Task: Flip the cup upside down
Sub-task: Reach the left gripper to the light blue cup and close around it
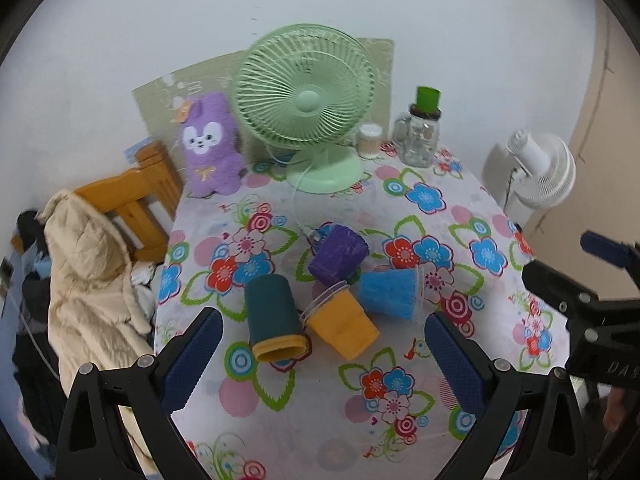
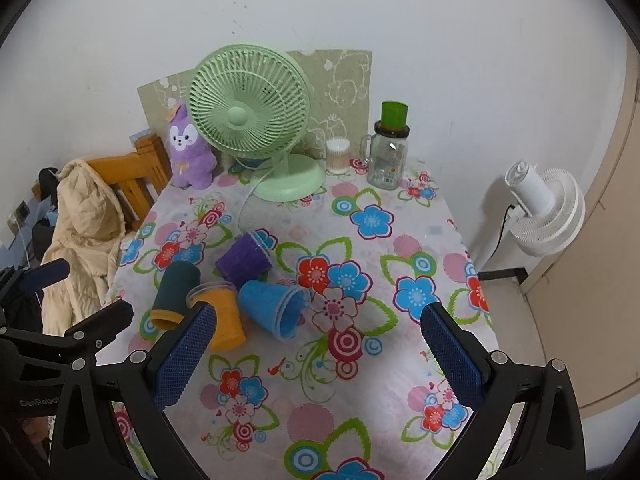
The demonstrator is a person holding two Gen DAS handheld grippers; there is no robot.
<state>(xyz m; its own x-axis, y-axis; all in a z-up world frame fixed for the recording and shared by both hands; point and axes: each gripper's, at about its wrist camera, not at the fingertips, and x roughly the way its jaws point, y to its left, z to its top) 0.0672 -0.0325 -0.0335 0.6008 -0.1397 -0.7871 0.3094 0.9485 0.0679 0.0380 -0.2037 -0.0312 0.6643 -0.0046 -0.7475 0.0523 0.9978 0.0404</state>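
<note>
Several cups lie on their sides in a cluster on the flowered tablecloth (image 1: 472, 208): a dark green cup with a yellow rim (image 1: 272, 316) (image 2: 176, 292), an orange cup (image 1: 344, 324) (image 2: 224, 316), a blue cup (image 1: 390, 290) (image 2: 276, 304) and a purple cup (image 1: 338, 254) (image 2: 244, 262). My left gripper (image 1: 324, 348) is open and empty, just in front of the green and orange cups. My right gripper (image 2: 320, 344) is open and empty, in front of the blue cup, its left finger (image 2: 184, 356) overlapping the orange cup in view.
A green desk fan (image 1: 308, 108) with its cord, a purple plush toy (image 1: 210, 148), a small white jar (image 1: 370, 140) and a glass jug with a green cap (image 1: 422, 136) stand at the table's back. A wooden chair with a cream coat (image 1: 88, 272) is left; a white fan (image 2: 544, 208) right.
</note>
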